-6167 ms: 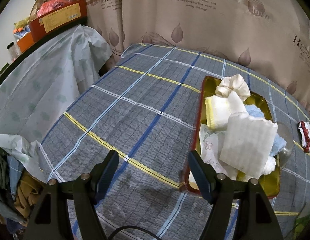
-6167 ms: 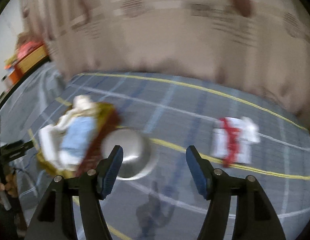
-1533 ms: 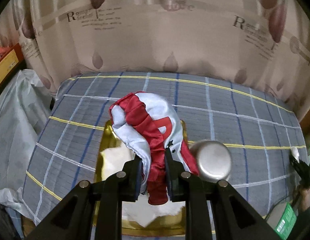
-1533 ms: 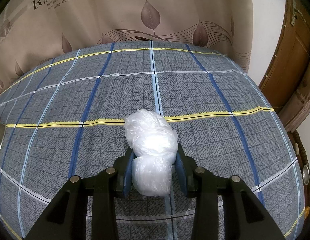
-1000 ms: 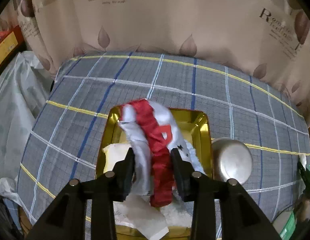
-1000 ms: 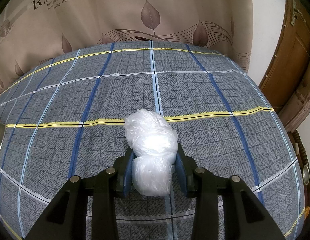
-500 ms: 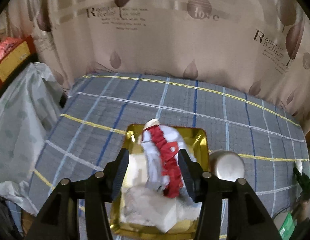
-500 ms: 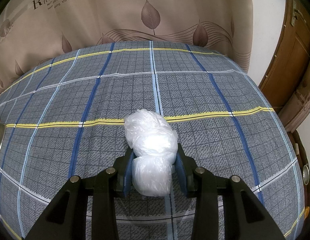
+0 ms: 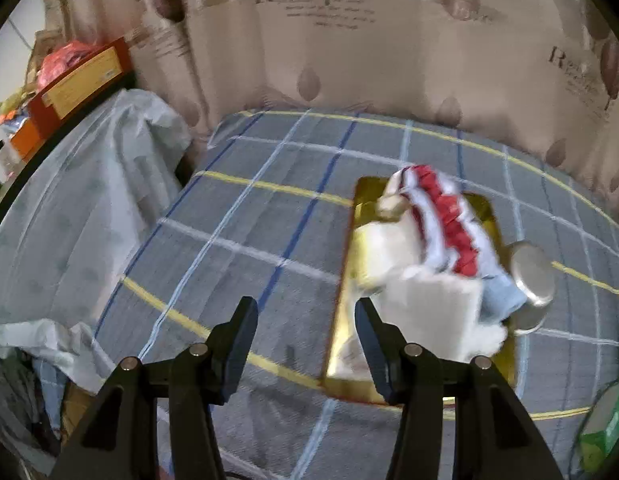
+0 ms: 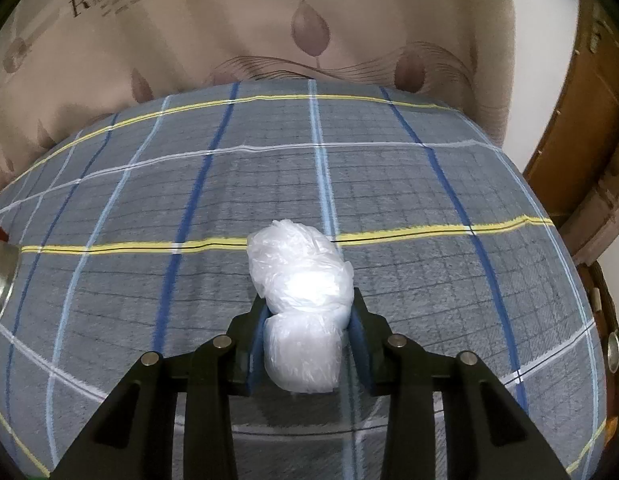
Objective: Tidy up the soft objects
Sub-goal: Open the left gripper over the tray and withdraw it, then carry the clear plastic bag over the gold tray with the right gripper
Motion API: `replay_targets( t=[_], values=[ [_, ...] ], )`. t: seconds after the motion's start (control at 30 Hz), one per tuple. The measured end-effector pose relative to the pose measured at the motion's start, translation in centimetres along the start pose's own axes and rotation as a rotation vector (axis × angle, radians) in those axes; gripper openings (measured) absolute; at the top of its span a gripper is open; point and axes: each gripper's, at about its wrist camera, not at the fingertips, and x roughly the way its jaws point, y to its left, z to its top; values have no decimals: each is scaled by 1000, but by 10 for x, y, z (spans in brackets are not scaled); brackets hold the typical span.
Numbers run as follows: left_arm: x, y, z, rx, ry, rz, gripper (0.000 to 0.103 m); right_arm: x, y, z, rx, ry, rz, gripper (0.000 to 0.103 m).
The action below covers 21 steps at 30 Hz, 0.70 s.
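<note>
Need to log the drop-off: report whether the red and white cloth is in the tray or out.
In. The red and white cloth lies on the pile of soft items in the gold tray; the left gripper is open, clear of it.

Blurred tray (image 9: 341, 312) pile, perhaps towels (image 9: 425, 308)

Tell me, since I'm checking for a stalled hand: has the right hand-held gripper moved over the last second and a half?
No. The right hand-held gripper stays shut on the white plastic bundle, which sits at the same spot on the yellow stripe.
</note>
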Motion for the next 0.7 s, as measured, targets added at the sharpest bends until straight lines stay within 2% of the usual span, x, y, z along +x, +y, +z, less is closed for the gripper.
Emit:
replay_targets(
  t=[0.13, 0.3, 0.5, 0.7],
  values=[
    [1, 8, -12, 3, -16, 31, 52, -18, 18, 9, -35, -14, 3, 34],
    [3, 12, -20, 1, -30, 44, 52, -53, 57, 31, -89, -58, 60, 34],
    [6, 15, -29, -15, -31, 25, 52, -95, 140, 49, -216, -93, 190, 34],
    [3, 23, -35, -41, -37, 10, 52, -118, 235, 37, -357, -78, 323, 34]
  ],
)
